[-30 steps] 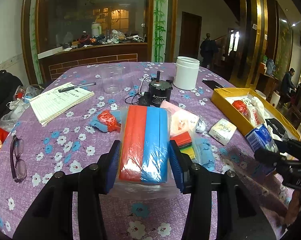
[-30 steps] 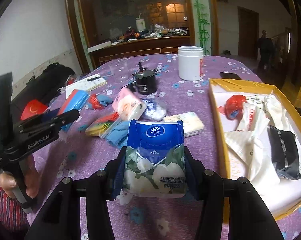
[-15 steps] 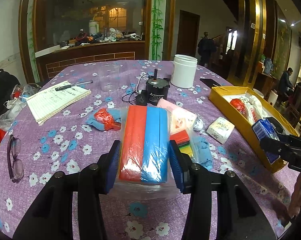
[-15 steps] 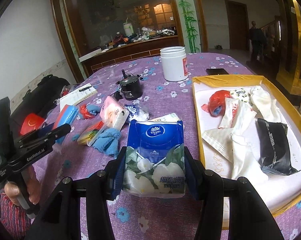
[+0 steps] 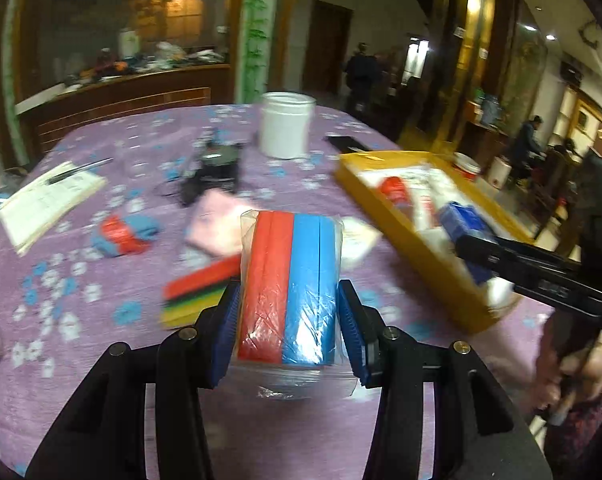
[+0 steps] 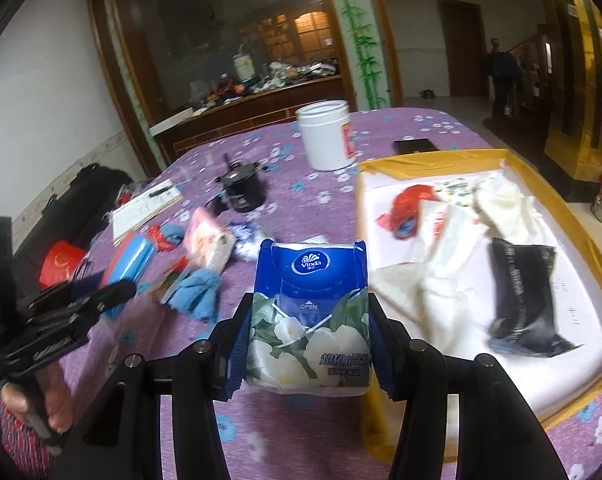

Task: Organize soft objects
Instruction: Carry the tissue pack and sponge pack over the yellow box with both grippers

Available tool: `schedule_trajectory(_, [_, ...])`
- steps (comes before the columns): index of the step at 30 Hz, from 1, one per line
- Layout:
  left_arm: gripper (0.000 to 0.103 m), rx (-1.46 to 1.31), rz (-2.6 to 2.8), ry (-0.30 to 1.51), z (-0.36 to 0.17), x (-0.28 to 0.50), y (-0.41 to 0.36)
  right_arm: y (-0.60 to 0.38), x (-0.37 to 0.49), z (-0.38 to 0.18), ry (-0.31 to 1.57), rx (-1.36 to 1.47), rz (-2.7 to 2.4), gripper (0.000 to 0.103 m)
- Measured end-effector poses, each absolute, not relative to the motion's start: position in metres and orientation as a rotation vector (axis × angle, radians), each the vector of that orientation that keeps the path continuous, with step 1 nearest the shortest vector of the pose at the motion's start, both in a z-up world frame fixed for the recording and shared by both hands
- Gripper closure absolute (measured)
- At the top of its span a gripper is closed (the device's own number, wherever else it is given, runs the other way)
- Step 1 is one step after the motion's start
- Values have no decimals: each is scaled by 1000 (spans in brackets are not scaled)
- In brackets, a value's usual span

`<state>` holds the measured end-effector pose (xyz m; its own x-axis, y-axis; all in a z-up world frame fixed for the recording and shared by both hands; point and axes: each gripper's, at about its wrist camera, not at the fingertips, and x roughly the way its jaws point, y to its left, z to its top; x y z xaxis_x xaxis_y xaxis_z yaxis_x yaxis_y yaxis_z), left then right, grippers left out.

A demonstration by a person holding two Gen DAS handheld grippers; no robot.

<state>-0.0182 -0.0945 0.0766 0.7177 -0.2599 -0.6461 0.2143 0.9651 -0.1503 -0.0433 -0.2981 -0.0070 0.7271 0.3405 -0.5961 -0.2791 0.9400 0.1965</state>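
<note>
The left gripper (image 5: pixel 287 312) clamps a bagged red-and-blue sponge pack (image 5: pixel 289 288), held above the purple tablecloth (image 5: pixel 101 360). The right gripper (image 6: pixel 307 340) clamps a blue tissue pack (image 6: pixel 311 316) at the yellow tray's (image 6: pixel 433 158) near-left edge; the tray's middle lies at 2 o'clock.

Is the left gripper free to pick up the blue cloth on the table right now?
Probably not: the left gripper is already shut on the bagged red and blue sponges, so the blue cloth must wait.
</note>
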Motion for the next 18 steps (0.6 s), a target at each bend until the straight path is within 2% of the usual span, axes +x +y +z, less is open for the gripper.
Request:
schedule_trajectory(10, [58,-60,-473,793,89,10,-205,-381,-40,11,614,221,210,50])
schedule_trajectory(18, [58,8,-559,861,69,25,-279,-441,-31,-1,632,299,78,50])
